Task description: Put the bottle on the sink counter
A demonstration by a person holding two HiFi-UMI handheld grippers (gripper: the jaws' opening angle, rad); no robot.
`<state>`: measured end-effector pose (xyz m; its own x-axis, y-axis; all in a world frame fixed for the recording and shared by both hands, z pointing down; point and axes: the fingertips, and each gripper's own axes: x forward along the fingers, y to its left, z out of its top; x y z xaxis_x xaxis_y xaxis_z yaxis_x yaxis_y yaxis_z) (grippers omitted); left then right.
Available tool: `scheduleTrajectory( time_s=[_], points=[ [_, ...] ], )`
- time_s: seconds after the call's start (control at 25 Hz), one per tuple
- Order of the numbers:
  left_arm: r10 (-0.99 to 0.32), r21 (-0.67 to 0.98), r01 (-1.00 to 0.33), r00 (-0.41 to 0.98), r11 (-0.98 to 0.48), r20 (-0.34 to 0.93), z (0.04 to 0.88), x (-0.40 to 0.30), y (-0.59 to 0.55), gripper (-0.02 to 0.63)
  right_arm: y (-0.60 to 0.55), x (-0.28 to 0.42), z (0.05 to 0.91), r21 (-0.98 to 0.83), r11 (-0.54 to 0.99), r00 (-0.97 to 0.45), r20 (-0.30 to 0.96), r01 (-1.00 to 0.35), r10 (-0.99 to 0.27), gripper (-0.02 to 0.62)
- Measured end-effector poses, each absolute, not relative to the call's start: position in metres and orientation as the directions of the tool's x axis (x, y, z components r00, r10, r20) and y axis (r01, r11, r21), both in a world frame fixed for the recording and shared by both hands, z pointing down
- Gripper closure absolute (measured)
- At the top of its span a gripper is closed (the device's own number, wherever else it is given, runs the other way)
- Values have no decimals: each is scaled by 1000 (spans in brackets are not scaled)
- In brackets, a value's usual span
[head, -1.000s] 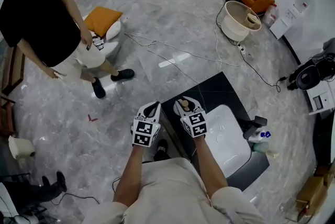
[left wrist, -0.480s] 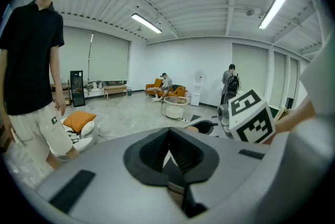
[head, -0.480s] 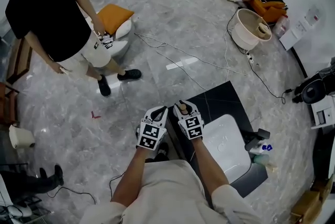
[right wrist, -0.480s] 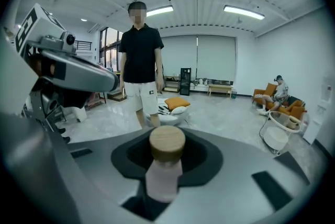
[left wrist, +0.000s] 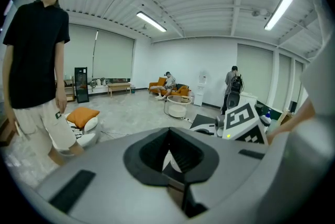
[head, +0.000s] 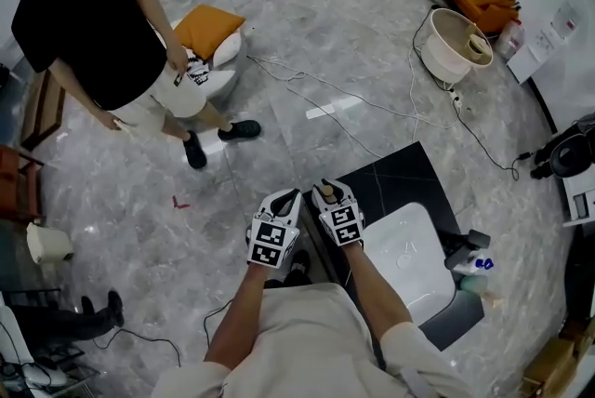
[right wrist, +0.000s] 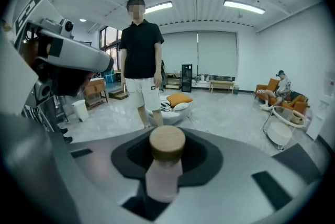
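Bottle (right wrist: pixel 163 178), pale with a wooden cap (right wrist: pixel 167 143), pinched between the jaws of the right gripper (head: pixel 328 193), cap toward the jaw tips; in the head view it sits over the left corner of the black sink counter (head: pixel 400 175). Left gripper (head: pixel 282 201), jaws pressed together with nothing between them, just left of that corner, over the floor. White basin (head: pixel 409 261) sunk in the counter. Person in a black shirt (head: pixel 88 15) stands well left of the counter
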<state>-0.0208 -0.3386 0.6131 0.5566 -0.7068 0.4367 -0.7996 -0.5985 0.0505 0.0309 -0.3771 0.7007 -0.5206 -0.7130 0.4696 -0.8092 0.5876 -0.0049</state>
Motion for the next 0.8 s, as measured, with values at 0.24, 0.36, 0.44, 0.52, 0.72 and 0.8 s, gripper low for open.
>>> scheduleTrajectory(
  time_s=[0.24,0.36,0.44,0.52,0.72,0.8],
  points=[
    [-710,58,-809,545,-584,446,614,-27,-340,600,-377,29,713,-13,588,-517,491,-809,-701,495],
    [-711,60,-810,544,-583,445,613,-28,-339,600,-377,29,714,-14,587,-517,491,-809,-701,495],
    [-710,60,-811,543,-582,448,615,-27,-336,600,-374,31,718,-16,589,-517,499,-808,-696,495],
    [-709,59,-812,541,-581,452,618,-29,-334,600,-371,32,722,-17,588,-512,512,-809,-689,495],
    [-715,66,-818,536,-572,449,618,-34,-335,600,-371,32,723,-13,584,-507,513,-811,-693,495],
    [-716,66,-819,534,-570,449,619,-34,-333,600,-369,32,724,-8,589,-509,512,-808,-692,494]
  ],
)
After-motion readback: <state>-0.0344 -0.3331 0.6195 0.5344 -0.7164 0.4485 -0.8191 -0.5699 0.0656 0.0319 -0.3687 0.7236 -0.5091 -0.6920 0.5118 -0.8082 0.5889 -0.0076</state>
